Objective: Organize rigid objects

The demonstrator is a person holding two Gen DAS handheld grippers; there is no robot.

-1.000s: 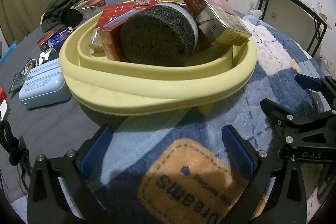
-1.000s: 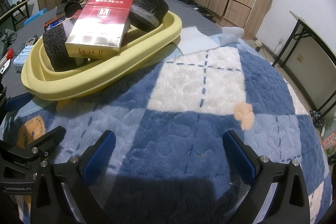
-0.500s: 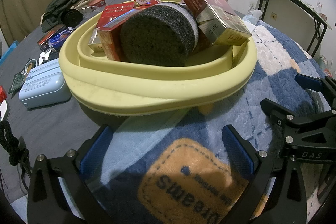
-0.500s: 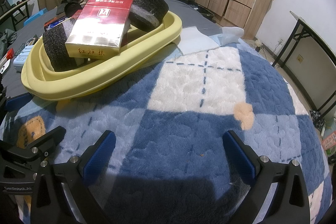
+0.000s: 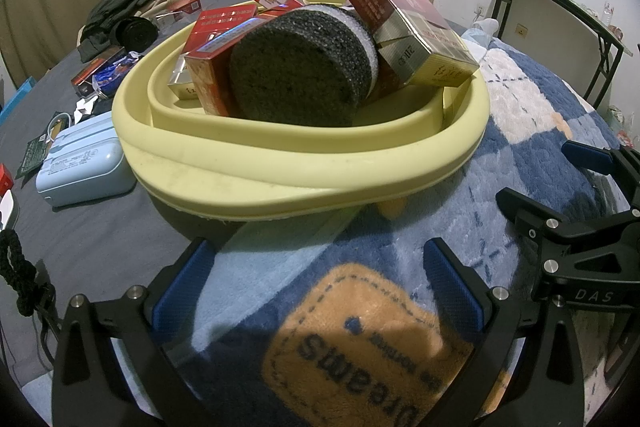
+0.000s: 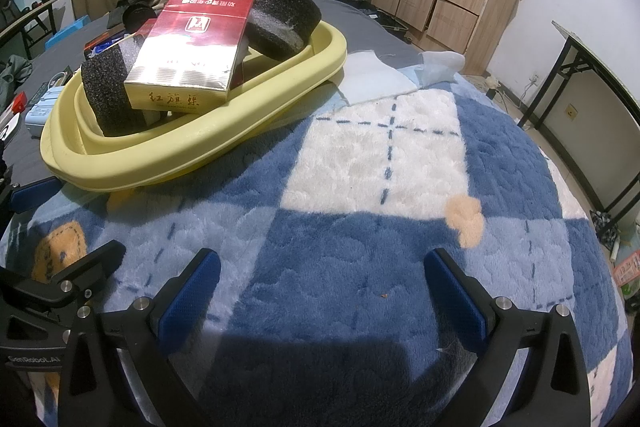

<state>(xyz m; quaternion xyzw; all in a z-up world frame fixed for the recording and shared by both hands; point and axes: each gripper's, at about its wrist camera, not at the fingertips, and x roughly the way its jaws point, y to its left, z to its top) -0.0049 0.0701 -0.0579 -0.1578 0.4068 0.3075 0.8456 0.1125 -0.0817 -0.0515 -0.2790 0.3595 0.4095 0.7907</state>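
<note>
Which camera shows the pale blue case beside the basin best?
The left wrist view: the pale blue case lies in full sight beside the yellow basin. The right wrist view catches only a sliver past the basin's far rim.

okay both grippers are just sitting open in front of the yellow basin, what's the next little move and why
Probably ease the left gripper toward the pale blue case lying on the grey sheet beside the yellow basin. The basin already holds the red boxes and black foam rolls, the case lies outside it, and both grippers are open and empty.
</note>
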